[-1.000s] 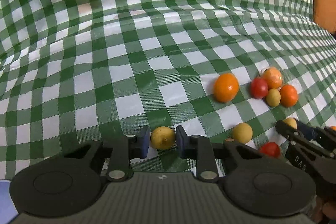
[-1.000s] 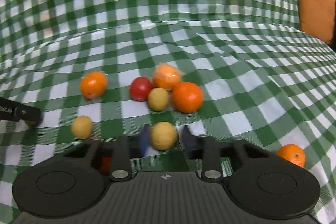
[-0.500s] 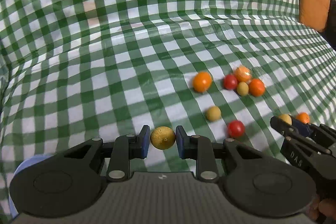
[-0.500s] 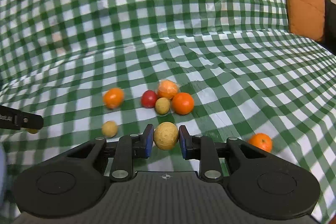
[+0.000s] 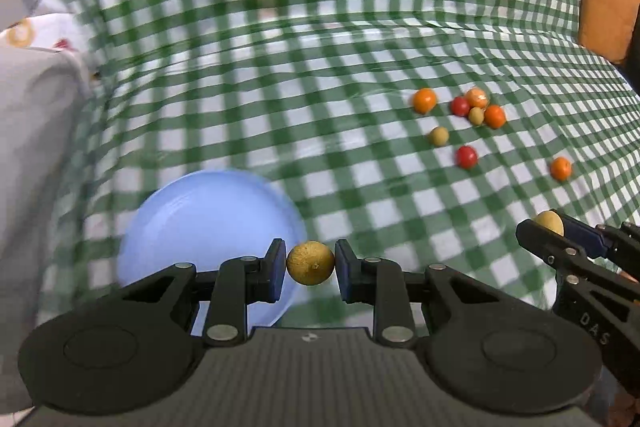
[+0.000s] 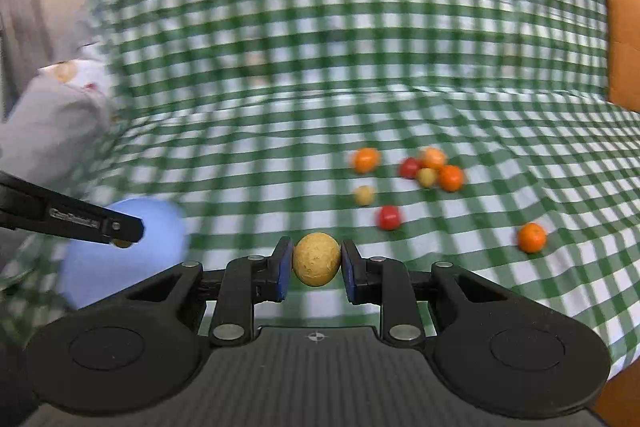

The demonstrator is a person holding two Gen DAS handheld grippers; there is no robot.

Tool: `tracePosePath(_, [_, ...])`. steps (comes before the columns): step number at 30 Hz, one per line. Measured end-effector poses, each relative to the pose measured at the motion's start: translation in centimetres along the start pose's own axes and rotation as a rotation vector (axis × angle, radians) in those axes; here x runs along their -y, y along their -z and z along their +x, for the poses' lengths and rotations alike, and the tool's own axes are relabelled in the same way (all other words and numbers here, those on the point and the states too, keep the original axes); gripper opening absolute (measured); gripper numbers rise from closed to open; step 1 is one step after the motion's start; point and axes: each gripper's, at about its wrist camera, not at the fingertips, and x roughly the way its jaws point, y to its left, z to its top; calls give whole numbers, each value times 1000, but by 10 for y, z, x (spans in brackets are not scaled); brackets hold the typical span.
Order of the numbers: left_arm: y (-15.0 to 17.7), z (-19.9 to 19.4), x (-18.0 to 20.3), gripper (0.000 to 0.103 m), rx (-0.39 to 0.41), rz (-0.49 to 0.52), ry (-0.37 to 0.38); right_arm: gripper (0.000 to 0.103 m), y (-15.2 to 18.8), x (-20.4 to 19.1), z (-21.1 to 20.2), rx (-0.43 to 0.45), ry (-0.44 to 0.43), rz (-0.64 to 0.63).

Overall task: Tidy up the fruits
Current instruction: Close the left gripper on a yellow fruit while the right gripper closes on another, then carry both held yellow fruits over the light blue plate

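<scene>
Two yellow fruits airborne: dark-yellow fruit (image 5: 310, 263) pinched in left hand-held gripper (image 5: 310, 269), paler yellow fruit (image 6: 316, 259) in right hand-held gripper (image 6: 316, 267). Loose fruits (image 5: 476, 115) clustered on checked cloth: oranges, reds, yellows. Lone orange (image 5: 561, 168) well apart. Blue bowl (image 5: 192, 223) near left.
</scene>
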Motion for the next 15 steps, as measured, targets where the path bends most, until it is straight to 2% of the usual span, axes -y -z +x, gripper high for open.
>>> tracePosePath(8, [49,-61,-55,29,32,-39,-38,27,12,-76,-44,-24,-141,-63])
tracePosePath(15, [79,-94,-83,29,63,-83,-46,27,26,-134,-66,-31,-219,-136])
